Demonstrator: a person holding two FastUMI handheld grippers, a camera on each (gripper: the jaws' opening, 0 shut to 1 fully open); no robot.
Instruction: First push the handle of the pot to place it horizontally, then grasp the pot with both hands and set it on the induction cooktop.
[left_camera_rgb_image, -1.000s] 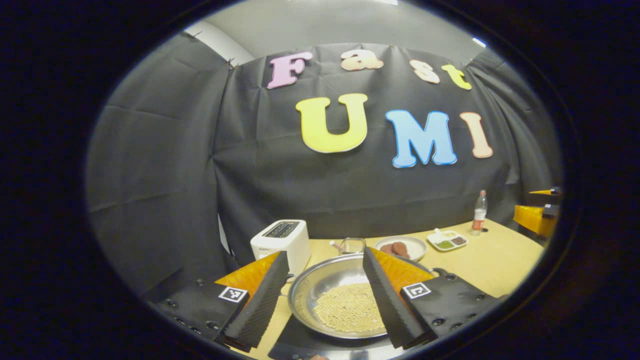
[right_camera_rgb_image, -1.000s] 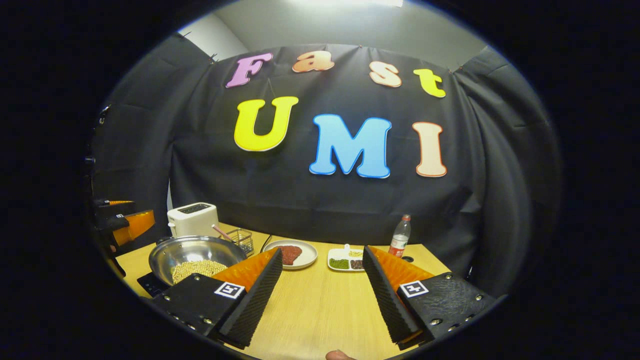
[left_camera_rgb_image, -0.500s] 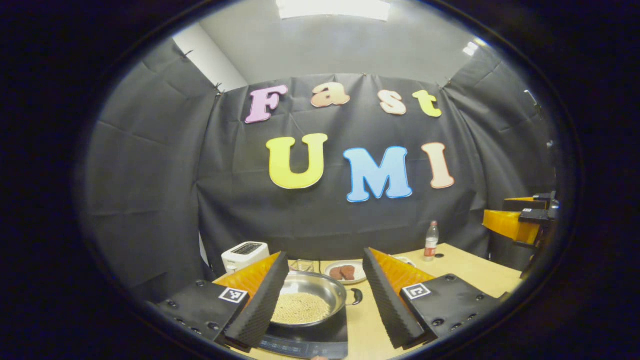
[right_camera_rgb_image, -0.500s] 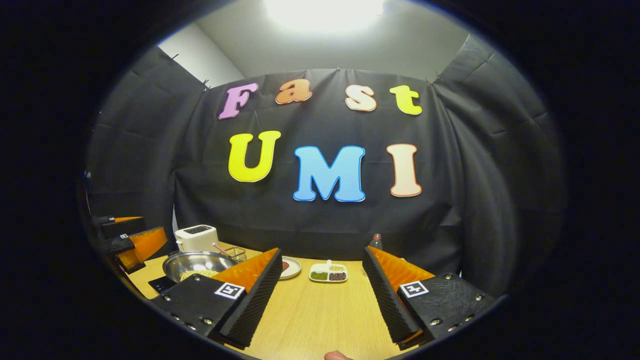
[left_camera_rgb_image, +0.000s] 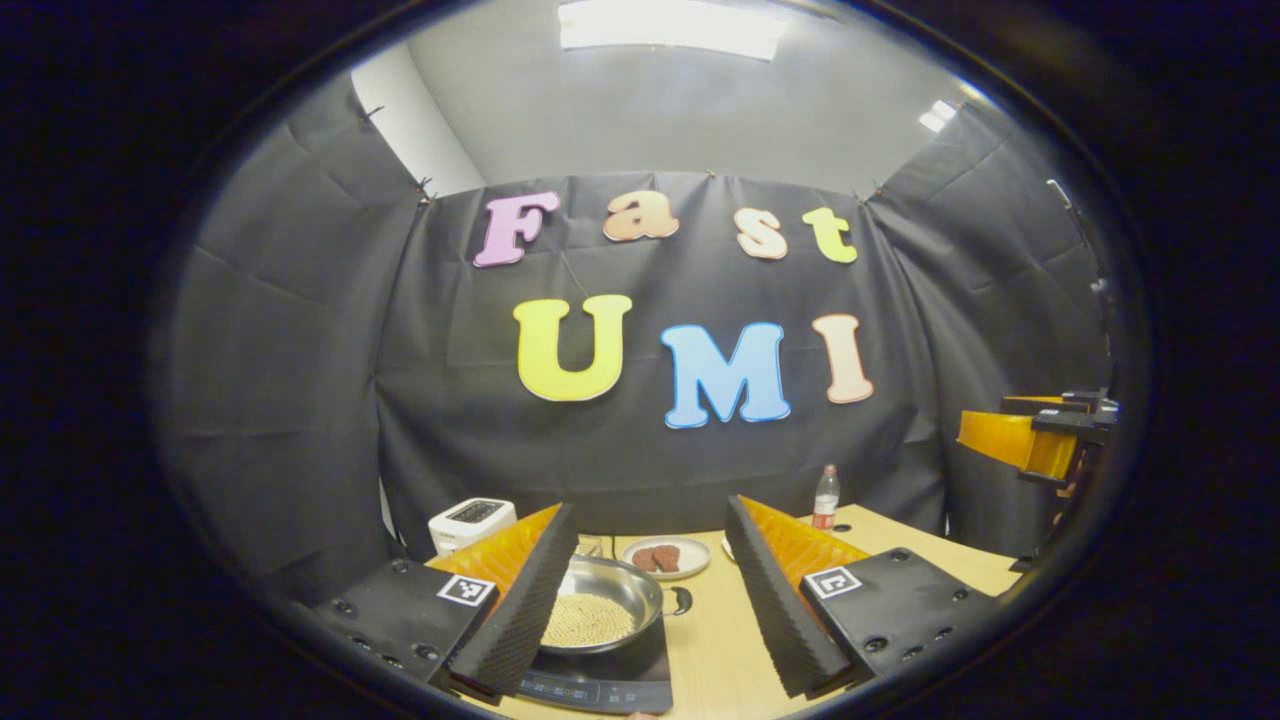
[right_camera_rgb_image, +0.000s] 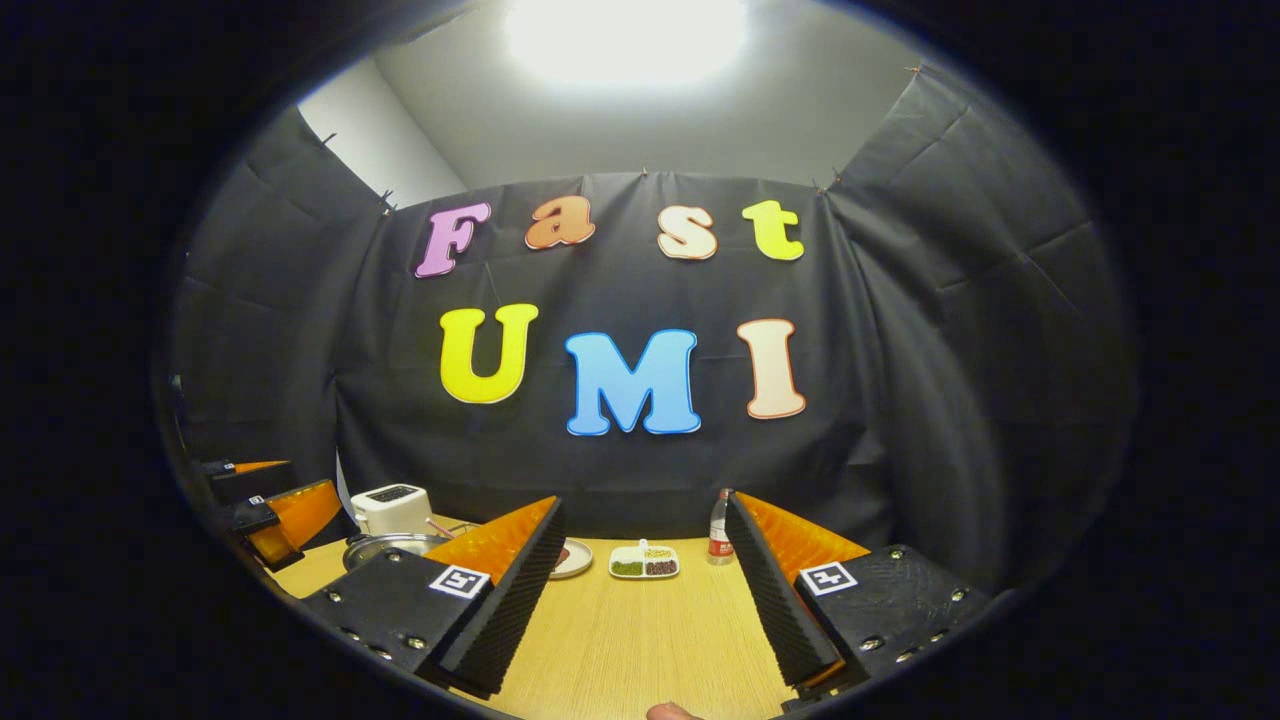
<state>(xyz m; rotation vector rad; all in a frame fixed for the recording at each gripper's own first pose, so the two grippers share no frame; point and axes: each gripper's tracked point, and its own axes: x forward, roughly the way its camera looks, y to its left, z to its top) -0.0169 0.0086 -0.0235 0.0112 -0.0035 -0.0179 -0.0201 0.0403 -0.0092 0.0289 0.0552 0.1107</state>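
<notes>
A steel pot (left_camera_rgb_image: 605, 600) holding yellow beans sits on the black induction cooktop (left_camera_rgb_image: 600, 688), low in the left gripper view. Its dark handle (left_camera_rgb_image: 682, 600) sticks out to the right. My left gripper (left_camera_rgb_image: 650, 518) is open, drawn back from the pot and raised, with nothing between its fingers. In the right gripper view the pot (right_camera_rgb_image: 385, 545) shows at the far left, partly behind a finger. My right gripper (right_camera_rgb_image: 642, 512) stands open over bare table with nothing between its fingers. Each gripper also shows at the edge of the other's view: right gripper (left_camera_rgb_image: 1030, 440), left gripper (right_camera_rgb_image: 270, 505).
A white toaster (left_camera_rgb_image: 470, 520), a plate of brown meat (left_camera_rgb_image: 665, 555) and a plastic bottle (left_camera_rgb_image: 825, 497) stand at the back of the wooden table (right_camera_rgb_image: 640, 640). A divided dish (right_camera_rgb_image: 643, 562) lies near the bottle (right_camera_rgb_image: 717, 528).
Both grippers have pulled back from the pot and tilted upward, so the pot and table items look smaller and lower. The pot stays on the cooktop.
</notes>
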